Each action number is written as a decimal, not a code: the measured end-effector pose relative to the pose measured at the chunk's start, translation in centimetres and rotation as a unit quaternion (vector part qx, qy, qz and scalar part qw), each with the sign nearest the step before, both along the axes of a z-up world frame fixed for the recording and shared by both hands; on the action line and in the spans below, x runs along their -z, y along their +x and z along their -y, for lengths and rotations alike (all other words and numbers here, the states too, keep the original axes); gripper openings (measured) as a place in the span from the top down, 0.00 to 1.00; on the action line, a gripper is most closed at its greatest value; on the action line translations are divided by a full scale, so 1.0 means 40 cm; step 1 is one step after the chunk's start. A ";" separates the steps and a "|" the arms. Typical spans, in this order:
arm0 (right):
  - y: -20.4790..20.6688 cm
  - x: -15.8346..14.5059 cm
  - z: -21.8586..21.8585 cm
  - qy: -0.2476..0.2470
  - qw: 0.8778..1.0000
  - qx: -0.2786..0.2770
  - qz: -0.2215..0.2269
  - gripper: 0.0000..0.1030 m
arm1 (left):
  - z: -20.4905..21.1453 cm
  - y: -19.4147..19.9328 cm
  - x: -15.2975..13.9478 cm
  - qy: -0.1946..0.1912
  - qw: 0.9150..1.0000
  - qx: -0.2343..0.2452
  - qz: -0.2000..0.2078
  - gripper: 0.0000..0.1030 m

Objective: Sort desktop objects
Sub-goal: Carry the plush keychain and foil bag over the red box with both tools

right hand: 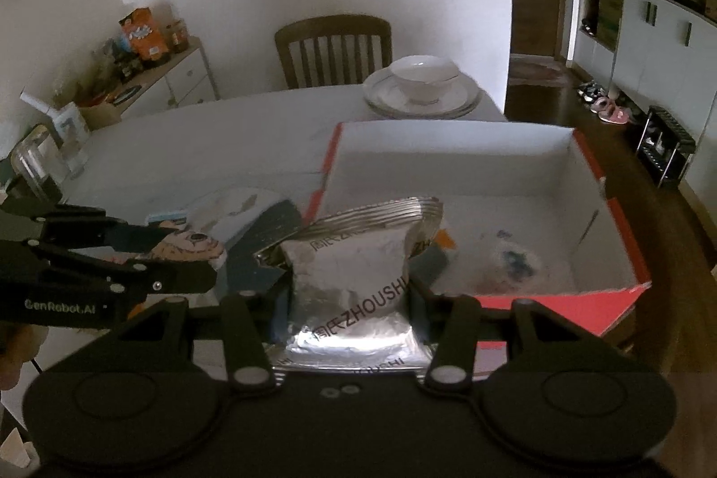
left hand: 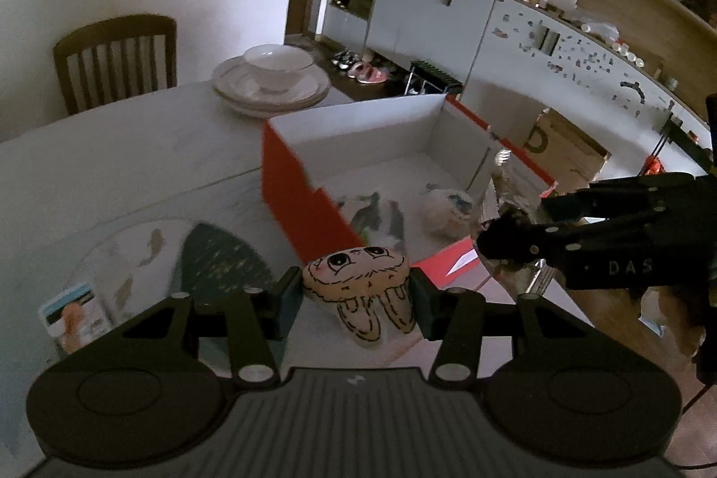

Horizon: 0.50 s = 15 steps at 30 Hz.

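My left gripper (left hand: 356, 292) is shut on a beige rabbit-face plush toy (left hand: 358, 276), held above the table by the near left corner of the red box (left hand: 295, 187). The toy also shows in the right wrist view (right hand: 190, 247). My right gripper (right hand: 347, 299) is shut on a silver foil snack pouch (right hand: 354, 276), held over the near edge of the red box (right hand: 560, 307), whose inside is white. Inside the box lie a white round item (left hand: 448, 207) and a printed packet (left hand: 376, 218).
A stack of plates with a white bowl (left hand: 271, 75) stands at the table's far side, by a wooden chair (left hand: 116, 57). A patterned mat with a dark fan shape (left hand: 215, 254) and a small card pack (left hand: 74, 316) lie left of the box. Cabinets line the right wall.
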State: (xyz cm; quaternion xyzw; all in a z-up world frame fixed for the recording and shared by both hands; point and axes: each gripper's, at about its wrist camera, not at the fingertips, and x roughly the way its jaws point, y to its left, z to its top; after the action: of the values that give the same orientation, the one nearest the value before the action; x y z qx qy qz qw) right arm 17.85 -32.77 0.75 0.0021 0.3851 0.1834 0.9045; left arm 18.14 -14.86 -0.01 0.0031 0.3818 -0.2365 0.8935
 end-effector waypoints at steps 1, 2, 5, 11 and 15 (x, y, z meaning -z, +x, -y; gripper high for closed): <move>0.005 -0.001 0.010 0.001 1.000 0.000 0.001 0.52 | 0.012 0.005 -0.003 0.000 1.000 0.002 0.001 0.52; 0.011 -0.002 0.024 0.002 1.000 0.001 0.001 0.52 | 0.022 0.009 -0.004 0.000 1.000 0.004 0.002 0.52; 0.029 -0.007 0.061 0.003 1.000 0.007 0.003 0.52 | 0.060 0.024 -0.012 0.001 1.000 0.013 0.007 0.52; 0.070 -0.016 0.122 0.001 1.000 0.018 0.005 0.52 | 0.130 0.060 -0.028 0.006 1.000 0.025 0.017 0.52; 0.108 -0.019 0.154 0.001 1.000 0.025 0.003 0.52 | 0.166 0.088 -0.034 0.014 0.999 0.030 0.021 0.52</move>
State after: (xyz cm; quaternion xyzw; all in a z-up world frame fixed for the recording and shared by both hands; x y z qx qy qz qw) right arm 22.17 -38.93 1.49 0.0120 0.3823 0.1612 0.9098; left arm 21.67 -21.50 1.37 0.0320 0.3656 -0.2580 0.8937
